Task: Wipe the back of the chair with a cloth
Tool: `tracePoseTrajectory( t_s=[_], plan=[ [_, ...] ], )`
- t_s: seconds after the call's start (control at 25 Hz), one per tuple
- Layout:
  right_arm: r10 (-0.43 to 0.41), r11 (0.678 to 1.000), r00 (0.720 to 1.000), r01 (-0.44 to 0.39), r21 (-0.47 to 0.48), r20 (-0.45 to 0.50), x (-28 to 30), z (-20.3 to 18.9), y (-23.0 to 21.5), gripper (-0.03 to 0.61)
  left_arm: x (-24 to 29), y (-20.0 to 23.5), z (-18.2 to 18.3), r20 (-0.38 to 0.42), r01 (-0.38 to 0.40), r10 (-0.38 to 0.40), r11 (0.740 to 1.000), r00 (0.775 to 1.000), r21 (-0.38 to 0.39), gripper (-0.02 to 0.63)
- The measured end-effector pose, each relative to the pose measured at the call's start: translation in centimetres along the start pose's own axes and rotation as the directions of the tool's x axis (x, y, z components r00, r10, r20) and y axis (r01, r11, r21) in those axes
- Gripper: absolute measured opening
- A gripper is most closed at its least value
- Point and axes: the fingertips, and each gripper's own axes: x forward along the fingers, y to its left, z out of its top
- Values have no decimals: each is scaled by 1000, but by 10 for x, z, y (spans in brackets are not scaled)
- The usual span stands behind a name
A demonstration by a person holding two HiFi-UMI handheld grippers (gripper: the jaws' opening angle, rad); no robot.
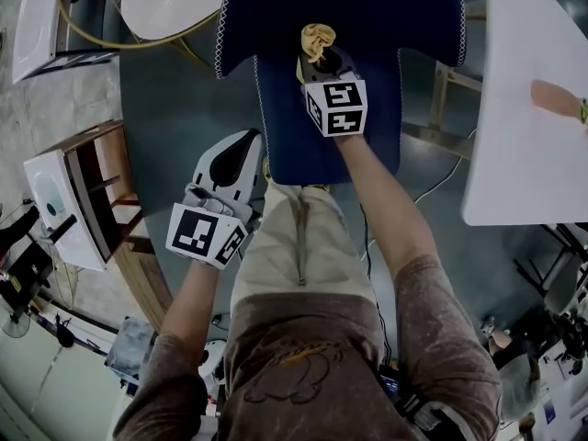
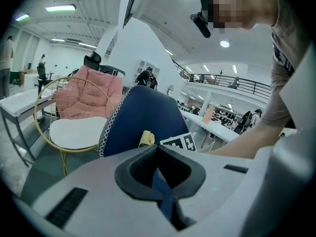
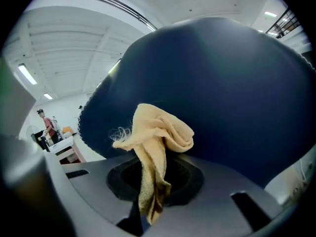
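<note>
In the head view the navy chair's back (image 1: 367, 7) spreads across the top, with its seat (image 1: 294, 127) below it. My right gripper (image 1: 322, 58) is shut on a crumpled yellow cloth (image 1: 319, 39), which rests against the lower middle of the chair back. The right gripper view shows the cloth (image 3: 158, 137) sticking up out of the right gripper (image 3: 153, 191), close to the navy back (image 3: 222, 93). My left gripper (image 1: 237, 150) hangs beside the seat's left edge, shut and holding nothing. In the left gripper view the left gripper (image 2: 160, 174) points toward the chair back (image 2: 148, 115) and the cloth (image 2: 146, 138).
A round white seat in a gold wire frame (image 1: 170, 3) stands left of the chair, with a pink cushion (image 2: 86, 95). A white table (image 1: 528, 108) lies to the right, and another person's hand (image 1: 556, 97) rests on it. A wooden cabinet (image 1: 87, 191) stands at the left.
</note>
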Motion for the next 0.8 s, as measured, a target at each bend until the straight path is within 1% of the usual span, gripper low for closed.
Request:
tracePoseTrajectory(
  t_s=[0.2,0.28,0.36,0.44,0.56,0.6,0.72,0.8],
  plan=[
    [95,994,995,-96,-56,-23,11,-6,43,71,-8,9,-2,-1,-16,16,1000,1000,-19,9],
    [102,993,995,-103,-61,-24,18,-6,54,71,-12,13,-5,-5,-23,23,1000,1000,-19,9],
    [96,994,995,-97,-42,-22,21,-6,60,71,-14,17,-10,-14,-29,29,999,999,-18,9],
    [113,993,993,-113,-30,-17,20,-5,66,71,-14,20,-14,-21,-34,34,999,999,-19,9],
    [194,979,981,-195,-62,-16,17,-2,86,71,-11,21,-19,-28,-40,39,999,999,-23,9],
    [210,975,978,-211,-64,-15,16,-1,91,71,-10,21,-20,-29,-41,40,999,999,-24,9],
    [214,976,977,-214,-40,-2,14,2,94,71,-7,21,-22,-25,-44,43,999,999,-27,9],
    [198,980,980,-198,-31,6,8,0,84,71,-4,20,-24,-25,-42,41,999,999,-26,9]
  ],
)
